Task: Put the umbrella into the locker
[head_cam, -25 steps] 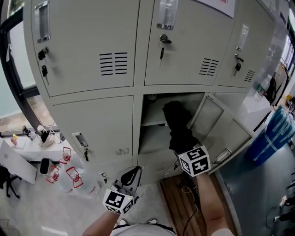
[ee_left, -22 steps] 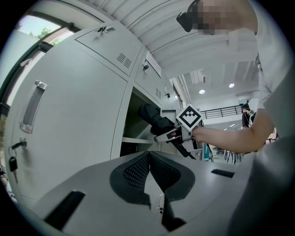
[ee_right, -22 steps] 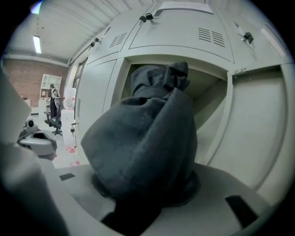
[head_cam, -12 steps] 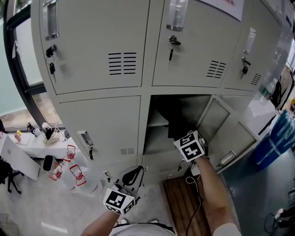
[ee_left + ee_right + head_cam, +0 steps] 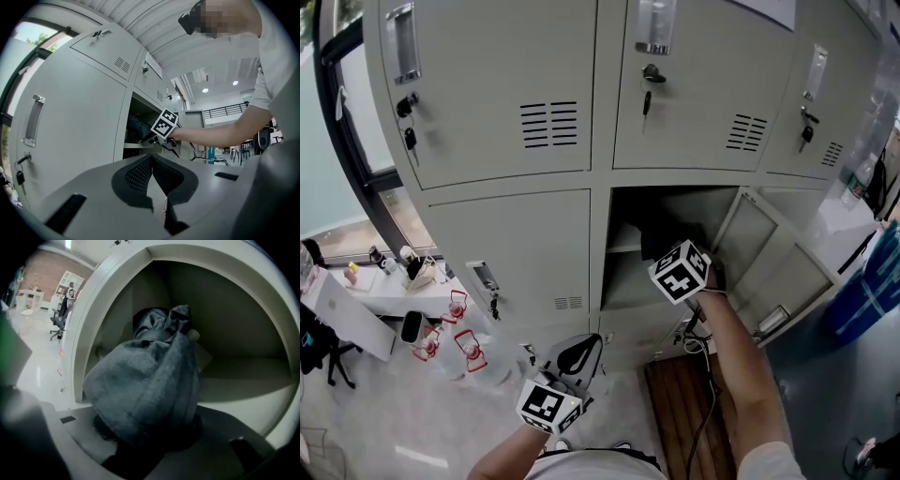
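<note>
Fingers, right gripper [image 5: 147, 430]: pinching umbrella [image 5: 147, 376], tip inside locker [image 5: 234, 324] | left gripper [image 5: 151, 161]: pressed together

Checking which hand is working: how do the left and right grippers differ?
The right gripper grips the dark umbrella; the left gripper is shut on nothing. The right reaches into the open locker; the left hangs low, outside it. Both carry a marker cube.

A white desk [image 5: 382, 298] stands at the left by the window, small bottles [image 5: 412, 267] along its far edge. A brown wooden board [image 5: 670, 412] lies on the floor, a blue bin [image 5: 872, 291] at the right.
</note>
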The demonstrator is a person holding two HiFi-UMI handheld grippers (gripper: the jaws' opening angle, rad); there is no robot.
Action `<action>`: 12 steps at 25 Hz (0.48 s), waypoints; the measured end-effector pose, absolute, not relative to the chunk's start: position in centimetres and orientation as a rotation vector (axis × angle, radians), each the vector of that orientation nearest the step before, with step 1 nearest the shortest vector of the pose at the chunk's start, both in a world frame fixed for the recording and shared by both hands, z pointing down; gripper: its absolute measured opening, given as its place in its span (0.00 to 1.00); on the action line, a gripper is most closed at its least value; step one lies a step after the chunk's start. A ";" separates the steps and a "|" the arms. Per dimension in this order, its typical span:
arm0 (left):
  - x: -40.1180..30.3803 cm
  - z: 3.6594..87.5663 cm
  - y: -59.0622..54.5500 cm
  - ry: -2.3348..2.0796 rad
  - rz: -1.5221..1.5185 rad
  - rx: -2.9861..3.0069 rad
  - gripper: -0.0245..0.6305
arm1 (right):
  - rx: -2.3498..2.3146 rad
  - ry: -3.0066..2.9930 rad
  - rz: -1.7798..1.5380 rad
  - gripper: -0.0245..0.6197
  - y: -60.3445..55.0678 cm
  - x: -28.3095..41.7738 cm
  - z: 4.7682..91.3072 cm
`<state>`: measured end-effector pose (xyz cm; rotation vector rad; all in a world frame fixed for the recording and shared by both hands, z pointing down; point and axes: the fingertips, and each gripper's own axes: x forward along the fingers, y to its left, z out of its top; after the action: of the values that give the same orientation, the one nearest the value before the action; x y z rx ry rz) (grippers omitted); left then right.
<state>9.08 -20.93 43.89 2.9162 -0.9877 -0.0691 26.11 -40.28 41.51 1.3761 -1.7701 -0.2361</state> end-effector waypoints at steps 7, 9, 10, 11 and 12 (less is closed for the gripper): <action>8.3 44.5 -21.1 -1.040 -0.060 2.882 0.07 | 1.284 -1.764 -0.212 0.36 -41.0 26.0 41.3; 8.2 44.6 -20.8 -1.045 -0.056 2.879 0.07 | 1.286 -1.769 -0.205 0.36 -41.3 26.1 40.7; 8.2 44.6 -20.8 -1.048 -0.052 2.880 0.07 | 1.283 -1.762 -0.210 0.36 -41.6 26.1 40.5; 8.2 44.6 -20.8 -1.052 -0.050 2.879 0.07 | 1.274 -1.748 -0.221 0.36 -41.9 26.1 40.2; 8.0 44.6 -20.9 -1.059 -0.049 2.878 0.07 | 1.257 -1.727 -0.239 0.36 -42.3 26.1 40.0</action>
<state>8.05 -20.88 44.57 2.8779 -1.0594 -0.0486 26.08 -42.32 39.99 1.2569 -1.7273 -0.2388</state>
